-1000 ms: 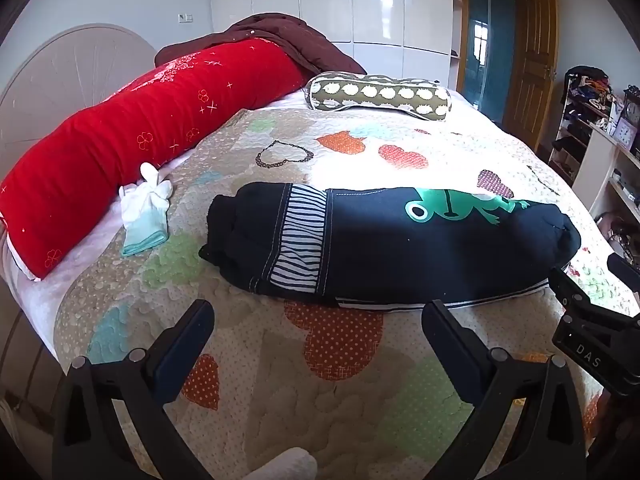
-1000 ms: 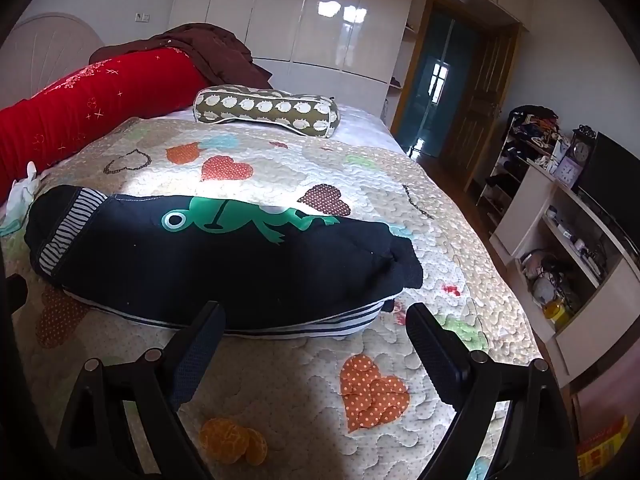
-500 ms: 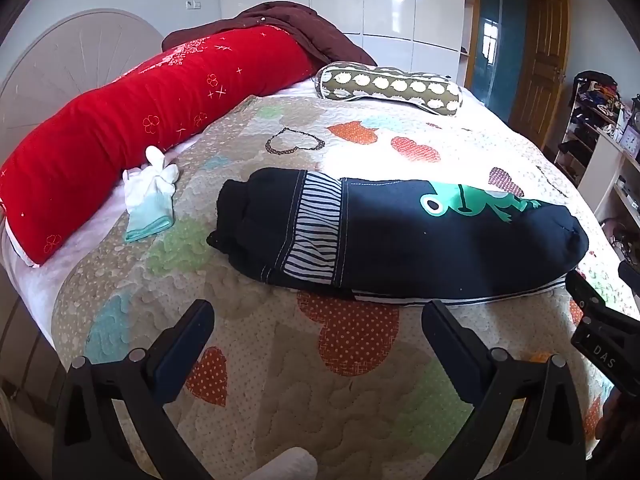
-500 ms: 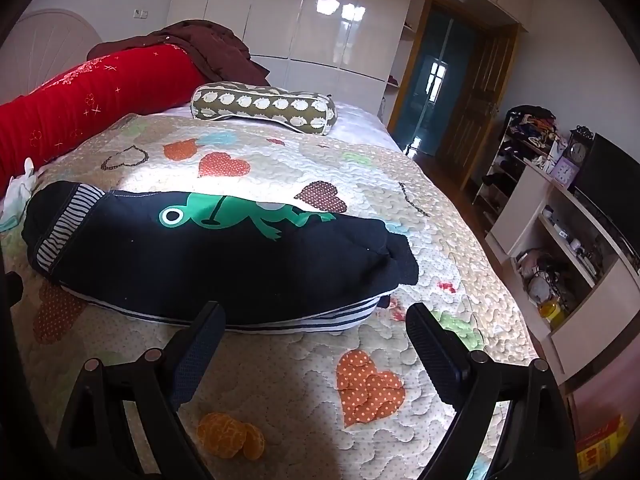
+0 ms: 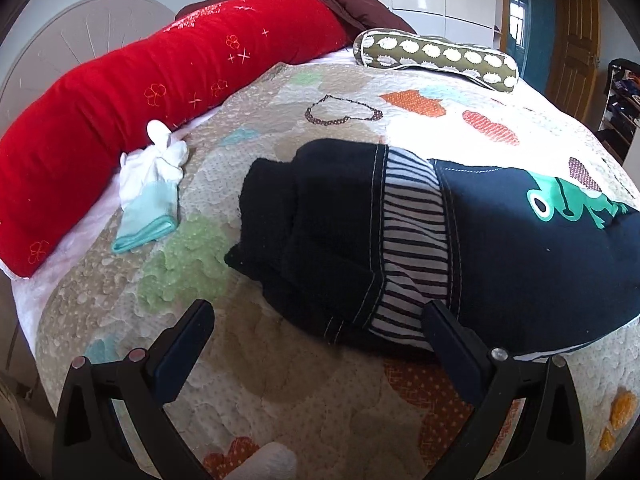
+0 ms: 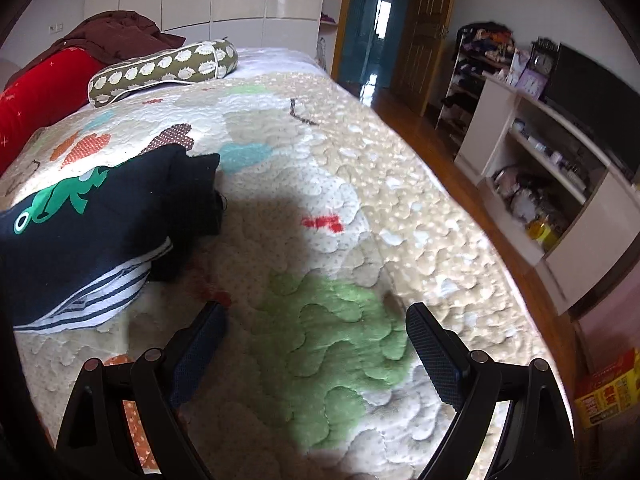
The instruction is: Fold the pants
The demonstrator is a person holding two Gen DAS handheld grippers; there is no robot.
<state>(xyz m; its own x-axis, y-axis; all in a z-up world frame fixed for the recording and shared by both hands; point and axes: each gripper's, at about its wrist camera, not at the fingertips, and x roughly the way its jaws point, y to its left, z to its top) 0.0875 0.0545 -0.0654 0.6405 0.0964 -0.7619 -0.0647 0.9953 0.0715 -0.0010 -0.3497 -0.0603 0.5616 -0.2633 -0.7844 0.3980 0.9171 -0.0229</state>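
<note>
- The left gripper [image 5: 316,328] hangs with fingers spread and empty, just before the striped cuff of the navy pants [image 5: 500,248].
- The right gripper [image 6: 316,332] is likewise spread, over bare quilt [image 6: 360,208].
- The pants lie folded lengthwise across the quilt; beyond them sits a red bolster [image 5: 160,92].

The pants [image 5: 500,248] were dark navy with a green frog print and a black-and-white striped band. They lay folded lengthwise into a long, bulky strip across the quilted bed [image 5: 280,380], one end bunched.
</note>
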